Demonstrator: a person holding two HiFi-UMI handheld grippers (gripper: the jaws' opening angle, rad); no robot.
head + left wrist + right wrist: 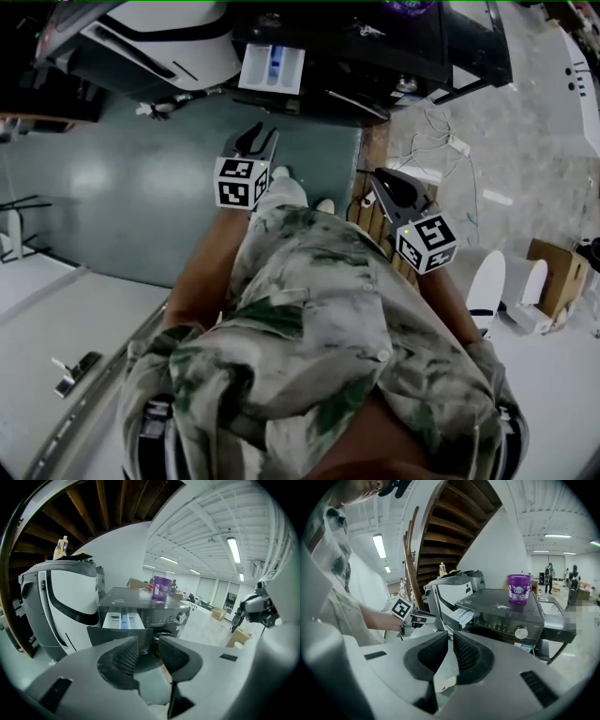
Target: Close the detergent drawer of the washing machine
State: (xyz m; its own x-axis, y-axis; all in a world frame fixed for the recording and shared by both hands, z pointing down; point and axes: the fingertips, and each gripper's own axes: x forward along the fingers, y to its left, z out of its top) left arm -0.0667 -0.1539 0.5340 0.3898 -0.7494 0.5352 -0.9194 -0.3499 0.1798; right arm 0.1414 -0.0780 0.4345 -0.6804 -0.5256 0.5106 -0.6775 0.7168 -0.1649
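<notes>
Detergent drawer [271,67] stands pulled out of the dark washing machine [375,47], at its upper left corner, well ahead of both your grippers and touched by neither. Nearest to you, the head view shows your patterned shirt [309,328] and your forearms reaching forward over the teal floor [141,187]. Your left gripper [255,141] points toward the machine; in the left gripper view its jaws [148,641] stand spread with a clear gap, nothing between them, and the white drawer [121,619] with its blue insert shows just above them. Your right gripper [378,183] sits further to the right, over the floor's wooden edge; in the right gripper view its jaws [450,639] are drawn close, with only a thin slit left and nothing pinched in it. Beyond them the drawer [461,617] juts from the machine's front. A purple tub [519,588] rests on the machine's top, and a white appliance [61,606] stands just beside the machine on its left. Above and behind runs a wooden staircase [454,522].
</notes>
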